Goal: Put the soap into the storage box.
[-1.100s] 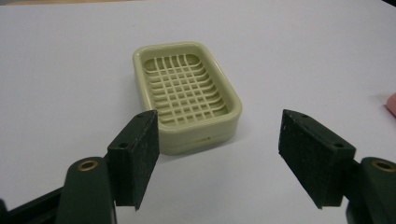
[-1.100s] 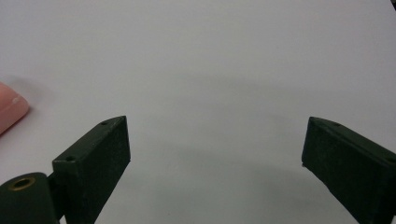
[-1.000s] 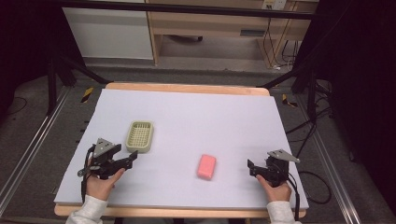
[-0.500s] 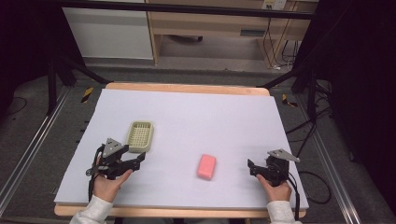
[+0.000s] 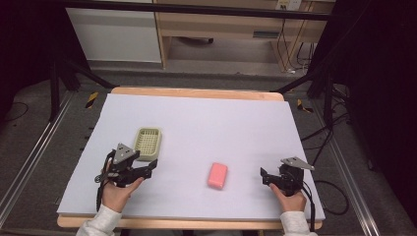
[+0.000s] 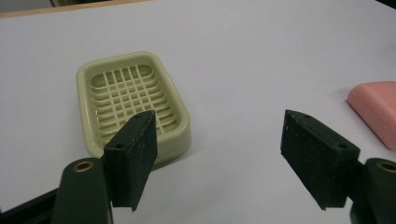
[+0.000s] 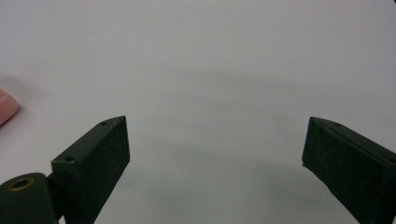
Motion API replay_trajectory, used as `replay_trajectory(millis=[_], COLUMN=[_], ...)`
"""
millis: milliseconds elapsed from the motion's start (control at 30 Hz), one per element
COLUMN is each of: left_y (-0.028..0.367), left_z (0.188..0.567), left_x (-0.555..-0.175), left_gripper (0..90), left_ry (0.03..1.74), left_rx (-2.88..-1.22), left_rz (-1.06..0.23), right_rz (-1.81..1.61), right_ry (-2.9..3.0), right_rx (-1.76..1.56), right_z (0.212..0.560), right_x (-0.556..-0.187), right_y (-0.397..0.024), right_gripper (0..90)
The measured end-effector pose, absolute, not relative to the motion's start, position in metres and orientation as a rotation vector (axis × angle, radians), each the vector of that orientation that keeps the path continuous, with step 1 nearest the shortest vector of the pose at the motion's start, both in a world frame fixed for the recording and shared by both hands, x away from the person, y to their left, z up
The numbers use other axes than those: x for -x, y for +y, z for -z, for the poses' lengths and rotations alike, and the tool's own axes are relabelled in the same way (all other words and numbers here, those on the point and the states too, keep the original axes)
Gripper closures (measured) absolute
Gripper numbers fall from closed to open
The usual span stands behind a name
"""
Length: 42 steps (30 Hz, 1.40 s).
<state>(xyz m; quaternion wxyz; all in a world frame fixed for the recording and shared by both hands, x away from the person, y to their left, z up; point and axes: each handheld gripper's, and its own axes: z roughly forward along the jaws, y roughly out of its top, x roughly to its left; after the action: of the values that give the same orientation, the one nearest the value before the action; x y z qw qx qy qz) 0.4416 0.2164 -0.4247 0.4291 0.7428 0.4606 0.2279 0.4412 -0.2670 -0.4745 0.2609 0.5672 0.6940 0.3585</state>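
A pale green soap dish (image 6: 133, 102), holding nothing, is seen toward the table's (image 5: 206, 118) left edge. A pink soap bar (image 5: 218, 175) lies apart, near the front edge. Left tongs (image 6: 219, 154) and right tongs (image 7: 215, 168) are held wide open, gripping nothing.

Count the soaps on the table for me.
1. The pink soap lies on the mat between the left gripper and the right gripper, outside the empty dish.

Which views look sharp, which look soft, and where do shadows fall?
High view: even light, dark surroundings, slightly soft detail. Left gripper view: the soap dish grid is crisp, the nearby jaws a little blurred, and the pink soap is cut by the frame edge. Right gripper view: faint broad shadows on the white table cover, jaws soft.
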Motion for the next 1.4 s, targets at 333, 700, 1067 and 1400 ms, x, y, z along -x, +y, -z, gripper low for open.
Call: replay_trajectory(millis=[333, 700, 1067, 1400], left_y=[0.199, 0.174, 0.153, 0.136], left_z=[0.415, 0.408, 0.405, 0.405], left_x=[-0.449, -0.454, -0.459, -0.461], left_gripper=[26.5, 25.9, 25.1, 24.9], left_ry=[1.116, 1.069, 1.041, 1.017], left_rx=[-1.855, -1.88, -1.882, -1.901], left_rz=[-0.562, -0.555, -0.531, -0.524], right_rz=[-0.977, -0.983, -0.986, -0.988], right_ry=[1.864, 1.854, 1.852, 1.853], right_rx=[-1.538, -1.541, -1.546, -1.541], right_z=[0.473, 0.472, 0.471, 0.471], right_x=[-0.441, -0.44, -0.439, -0.439], right_y=[-0.269, -0.27, -0.27, -0.27], right_gripper=[7.8, 7.8, 7.8, 7.8])
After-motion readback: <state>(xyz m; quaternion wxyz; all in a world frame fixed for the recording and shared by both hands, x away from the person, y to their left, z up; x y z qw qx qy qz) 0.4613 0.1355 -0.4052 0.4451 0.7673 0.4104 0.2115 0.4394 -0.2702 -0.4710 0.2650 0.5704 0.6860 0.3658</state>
